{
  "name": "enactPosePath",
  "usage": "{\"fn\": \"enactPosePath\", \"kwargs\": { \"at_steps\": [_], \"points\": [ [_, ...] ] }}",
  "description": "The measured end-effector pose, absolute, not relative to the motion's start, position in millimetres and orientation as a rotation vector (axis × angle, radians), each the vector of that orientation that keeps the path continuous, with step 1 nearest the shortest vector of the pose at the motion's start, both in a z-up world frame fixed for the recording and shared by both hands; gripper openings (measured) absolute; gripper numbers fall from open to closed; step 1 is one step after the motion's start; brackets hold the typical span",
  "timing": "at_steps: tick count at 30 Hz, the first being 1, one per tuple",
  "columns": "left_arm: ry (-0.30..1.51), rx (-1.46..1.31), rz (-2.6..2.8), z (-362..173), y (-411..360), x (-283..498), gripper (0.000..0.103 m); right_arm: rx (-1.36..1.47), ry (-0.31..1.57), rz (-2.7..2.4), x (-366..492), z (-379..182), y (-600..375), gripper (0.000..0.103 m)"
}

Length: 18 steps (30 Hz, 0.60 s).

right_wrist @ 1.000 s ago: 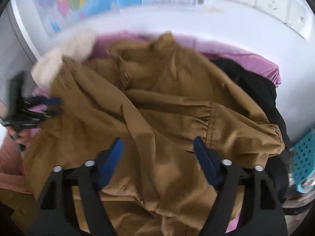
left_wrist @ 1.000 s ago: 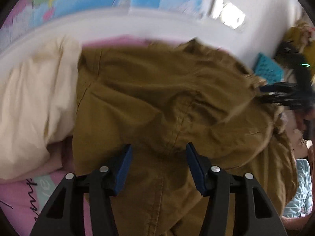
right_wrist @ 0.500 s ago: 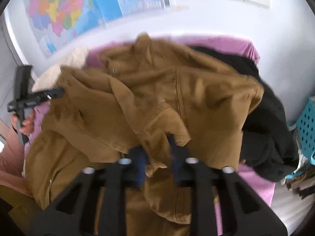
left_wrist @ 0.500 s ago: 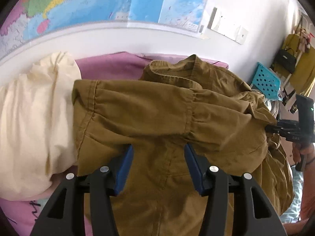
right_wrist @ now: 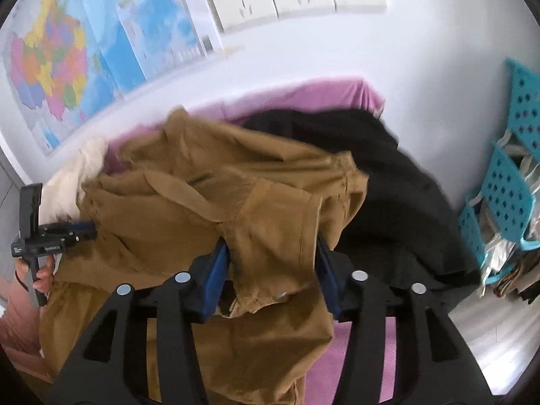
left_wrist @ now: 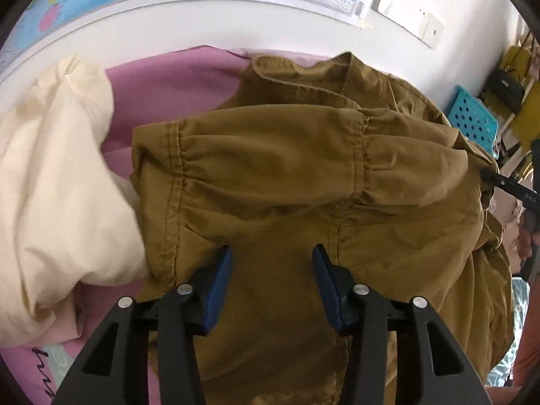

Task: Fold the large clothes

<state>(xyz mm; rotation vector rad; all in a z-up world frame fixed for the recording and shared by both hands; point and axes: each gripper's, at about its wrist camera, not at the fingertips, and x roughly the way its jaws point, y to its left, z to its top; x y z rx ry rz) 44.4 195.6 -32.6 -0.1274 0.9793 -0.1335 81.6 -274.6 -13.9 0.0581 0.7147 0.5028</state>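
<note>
Brown jacket (left_wrist: 270,175) lies bunched on pink bed (left_wrist: 175,94), between cream garment (left_wrist: 57,182) and black garment (right_wrist: 398,195)

Left gripper (left_wrist: 271,270) jaws half open above fabric, no grip

Right gripper (right_wrist: 271,266) jaws just opening, folded flap (right_wrist: 276,236) loose between pads

Risk: flap slips out, fold falls open; fabric may snag on pads

Beyond my right fingers (right_wrist: 271,266) the brown jacket (right_wrist: 236,216) and the black garment (right_wrist: 398,195) behind it are smeared by blur, so seams are unreadable. A jacket flap between those fingers hides whether their pads touch it. Past my left fingers (left_wrist: 271,278), the jacket covers the bed (left_wrist: 175,84) beneath, and its hem runs off the lower edge.
</note>
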Motion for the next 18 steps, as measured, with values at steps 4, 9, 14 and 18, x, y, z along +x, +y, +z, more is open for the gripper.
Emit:
{"fn": "enactPosePath", "kwargs": {
  "at_steps": [4, 9, 14, 18],
  "points": [
    [0.913, -0.084, -0.124, -14.6, 194.7, 25.5, 0.055, -0.029, 0.572, 0.507, 43.8, 7.7, -265.3, 0.053],
    [0.908, -0.047, -0.133, -16.2, 194.9, 9.0, 0.056, -0.123, 0.553, 0.541, 44.3, 2.5, -243.0, 0.053],
    [0.962, -0.060, -0.121, -37.2, 196.4, 21.8, 0.056, -0.067, 0.670, 0.429, 94.6, -27.0, -249.5, 0.045],
    [0.954, -0.049, -0.117, -37.5, 198.6, 15.6, 0.056, 0.056, 0.667, 0.430, 93.9, -23.4, -271.5, 0.051]
  ]
}}
